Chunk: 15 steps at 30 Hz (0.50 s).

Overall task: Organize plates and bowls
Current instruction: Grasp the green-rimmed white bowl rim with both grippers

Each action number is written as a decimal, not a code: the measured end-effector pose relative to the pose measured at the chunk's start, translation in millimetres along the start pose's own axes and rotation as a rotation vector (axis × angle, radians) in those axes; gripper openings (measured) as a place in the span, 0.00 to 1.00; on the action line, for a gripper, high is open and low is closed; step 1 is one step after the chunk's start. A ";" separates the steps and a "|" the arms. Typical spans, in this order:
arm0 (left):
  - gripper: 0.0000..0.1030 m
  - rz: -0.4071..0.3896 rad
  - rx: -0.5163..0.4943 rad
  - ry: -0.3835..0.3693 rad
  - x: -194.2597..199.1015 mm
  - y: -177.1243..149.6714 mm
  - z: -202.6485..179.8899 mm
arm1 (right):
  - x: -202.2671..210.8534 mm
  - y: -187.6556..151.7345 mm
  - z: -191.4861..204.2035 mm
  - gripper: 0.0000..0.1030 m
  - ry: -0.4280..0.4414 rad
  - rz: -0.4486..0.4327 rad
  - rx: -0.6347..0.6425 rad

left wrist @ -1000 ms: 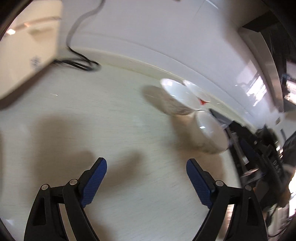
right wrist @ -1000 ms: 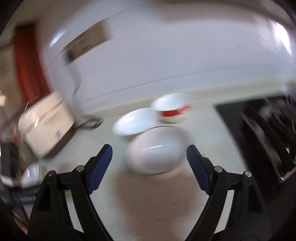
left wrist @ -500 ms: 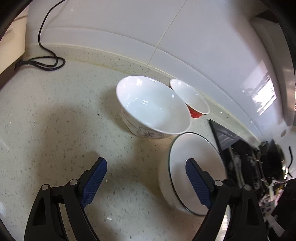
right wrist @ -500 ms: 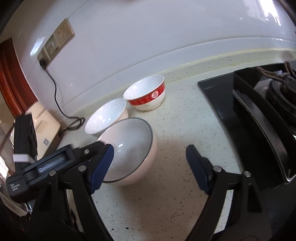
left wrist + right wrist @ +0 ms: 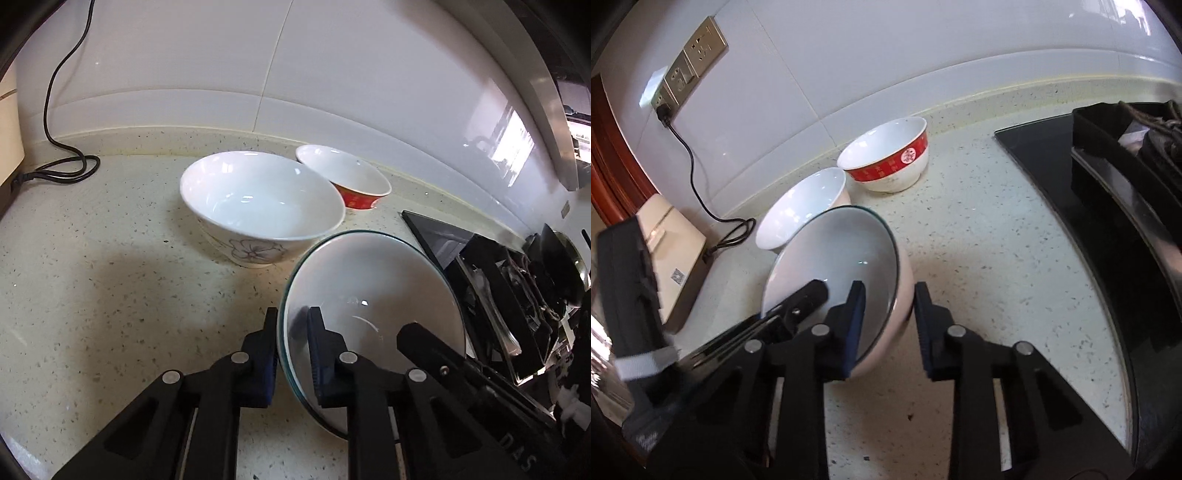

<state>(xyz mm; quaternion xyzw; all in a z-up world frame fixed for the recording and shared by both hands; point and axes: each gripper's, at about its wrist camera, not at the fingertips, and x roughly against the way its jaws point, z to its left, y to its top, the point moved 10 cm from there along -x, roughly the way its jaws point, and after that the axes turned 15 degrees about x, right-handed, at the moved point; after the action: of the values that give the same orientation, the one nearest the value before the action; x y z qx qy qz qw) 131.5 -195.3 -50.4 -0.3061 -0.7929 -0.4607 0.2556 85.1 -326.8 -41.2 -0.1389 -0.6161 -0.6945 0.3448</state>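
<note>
Both the left gripper and right gripper are clamping their just-closed jaws on the green-rimmed bowl's rim; three bowls are sitting on the bench.

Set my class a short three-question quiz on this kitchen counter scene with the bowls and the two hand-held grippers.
1. How many bowls are in view on the speckled cream countertop?
2. True or false: the white bowl with a red band stands nearest the tiled wall.
3. Which bowl do the left gripper and the right gripper both clamp?

Key: 1 three; 2 true; 3 the white bowl with a dark green rim.
</note>
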 end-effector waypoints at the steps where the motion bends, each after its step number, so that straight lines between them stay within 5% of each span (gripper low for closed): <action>1: 0.15 0.007 0.011 -0.015 0.6 -0.3 0.6 | 1.0 -0.4 -1.3 0.24 0.003 -0.005 -0.010; 15: 0.15 -0.023 0.026 -0.026 31.0 -6.4 13.3 | 19.7 -11.5 12.0 0.20 0.006 -0.056 -0.057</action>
<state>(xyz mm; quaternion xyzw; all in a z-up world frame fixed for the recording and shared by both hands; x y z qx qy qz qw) 104.1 -178.2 -38.6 -0.2997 -0.8056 -0.4492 0.2437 60.6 -321.4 -35.4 -0.1294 -0.5987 -0.7214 0.3230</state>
